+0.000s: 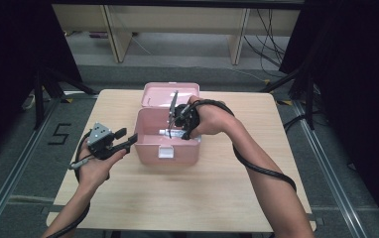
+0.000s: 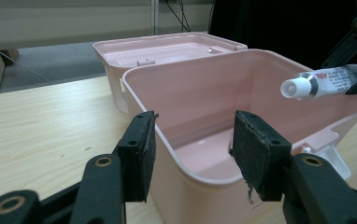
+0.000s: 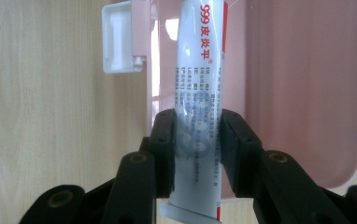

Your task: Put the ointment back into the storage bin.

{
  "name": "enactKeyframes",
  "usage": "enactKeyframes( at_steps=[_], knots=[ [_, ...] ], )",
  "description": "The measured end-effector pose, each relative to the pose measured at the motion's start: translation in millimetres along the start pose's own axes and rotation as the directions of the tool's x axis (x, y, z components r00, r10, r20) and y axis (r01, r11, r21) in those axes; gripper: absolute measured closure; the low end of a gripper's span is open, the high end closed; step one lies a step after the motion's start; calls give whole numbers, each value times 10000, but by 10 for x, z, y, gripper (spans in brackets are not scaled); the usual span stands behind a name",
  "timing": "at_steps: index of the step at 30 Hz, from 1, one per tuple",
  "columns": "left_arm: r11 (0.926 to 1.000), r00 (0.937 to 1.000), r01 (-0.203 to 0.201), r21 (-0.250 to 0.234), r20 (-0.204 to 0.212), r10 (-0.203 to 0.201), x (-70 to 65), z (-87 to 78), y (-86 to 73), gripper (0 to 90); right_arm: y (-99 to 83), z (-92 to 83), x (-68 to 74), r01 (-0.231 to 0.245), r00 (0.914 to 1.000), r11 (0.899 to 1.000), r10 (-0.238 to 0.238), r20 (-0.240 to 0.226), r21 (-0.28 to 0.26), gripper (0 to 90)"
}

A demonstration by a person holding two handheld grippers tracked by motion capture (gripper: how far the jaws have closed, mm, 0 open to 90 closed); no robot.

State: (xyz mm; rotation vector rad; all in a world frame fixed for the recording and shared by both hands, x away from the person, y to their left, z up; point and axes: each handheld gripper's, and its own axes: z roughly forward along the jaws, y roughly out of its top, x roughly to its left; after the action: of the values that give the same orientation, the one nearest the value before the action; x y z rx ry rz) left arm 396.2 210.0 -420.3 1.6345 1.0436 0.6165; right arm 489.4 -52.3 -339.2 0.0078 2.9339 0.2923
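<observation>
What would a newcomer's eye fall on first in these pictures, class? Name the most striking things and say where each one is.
The open pink box stands at the middle of the wooden table, its lid folded back behind it. Over its opening, the right gripper is shut on a white ointment tube with red lettering. The left gripper has its jaws either side of the box's near wall.

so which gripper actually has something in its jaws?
The right gripper: its pads clamp a white tube above the open pink box. The left gripper is open, its jaws straddling the box's near wall.
</observation>
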Motion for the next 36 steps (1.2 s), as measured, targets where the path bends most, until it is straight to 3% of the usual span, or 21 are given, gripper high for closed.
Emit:
enactKeyframes(
  at_steps=[2, 4, 7, 9, 10, 15, 19, 21, 24, 27, 29, 31, 32, 34, 36],
  knots=[
    [10000, 10000, -4, -1, -5, 4, 3, -2, 1, 491, 15, -10, 11, -222, 9997, 9997, 223, -102, 130, 690],
    [10000, 10000, -4, -3, -5, 4, 2, -2, 1, 491, 16, 3, -4, 14, 10000, 10000, -14, -19, 67, 690],
    [10000, 10000, 7, -1, 4, -7, 0, 1, 0, 491, 37, -3, 7, -178, 9998, 9998, 179, -111, 121, 690],
    [10000, 10000, 8, 2, 11, -8, -1, 2, 1, 491, 37, 12, -11, 50, 10000, 10000, -50, -3, 23, 690],
    [10000, 10000, 3, -2, 11, -3, 0, 2, 2, 491, 50, 1, 7, -193, 9998, 9997, 194, -58, 150, 690],
    [10000, 10000, -11, 0, 1, 11, 7, -2, 2, 491, 63, 26, -18, 97, 9999, 9999, -97, -50, 84, 690],
    [10000, 10000, 20, 10, -12, -20, 9, 3, -6, 491, 81, 32, 1, -154, 9999, 9998, 155, -59, 147, 690],
    [10000, 10000, 40, 16, -1, -40, 7, 3, -9, 491, 77, 60, -22, 170, 9998, 9999, -170, -54, -31, 690],
    [10000, 10000, 34, -47, 48, -34, 12, 6, -11, 491, 89, 56, 1, -157, 9998, 9998, 159, -153, 151, 690],
    [10000, 10000, 35, 8, -18, -35, 13, -4, -11, 491, 81, 77, -22, 130, 9998, 9999, -130, -136, 36, 691],
    [10000, 10000, 34, 18, -30, -34, 15, -4, -13, 491, 87, 72, 1, -204, 9997, 9995, 207, -129, 231, 690],
    [10000, 10000, 50, 16, -18, -50, 15, -2, -15, 491, 81, 95, -27, 226, 9997, 9997, -225, -116, 95, 690],
    [10000, 10000, 45, 10, -9, -45, 14, 1, -16, 491, 85, 85, -10, -59, 9999, 9998, 62, -145, 214, 690],
    [10000, 10000, 50, 7, 5, -50, 12, 3, -16, 491, 79, 104, -35, 267, 9996, 9996, -266, -115, 99, 690],
    [10000, 10000, 41, 4, 7, -41, 12, 4, -16, 491, 86, 97, -14, -56, 9999, 9996, 61, -139, 294, 690]
  ],
)
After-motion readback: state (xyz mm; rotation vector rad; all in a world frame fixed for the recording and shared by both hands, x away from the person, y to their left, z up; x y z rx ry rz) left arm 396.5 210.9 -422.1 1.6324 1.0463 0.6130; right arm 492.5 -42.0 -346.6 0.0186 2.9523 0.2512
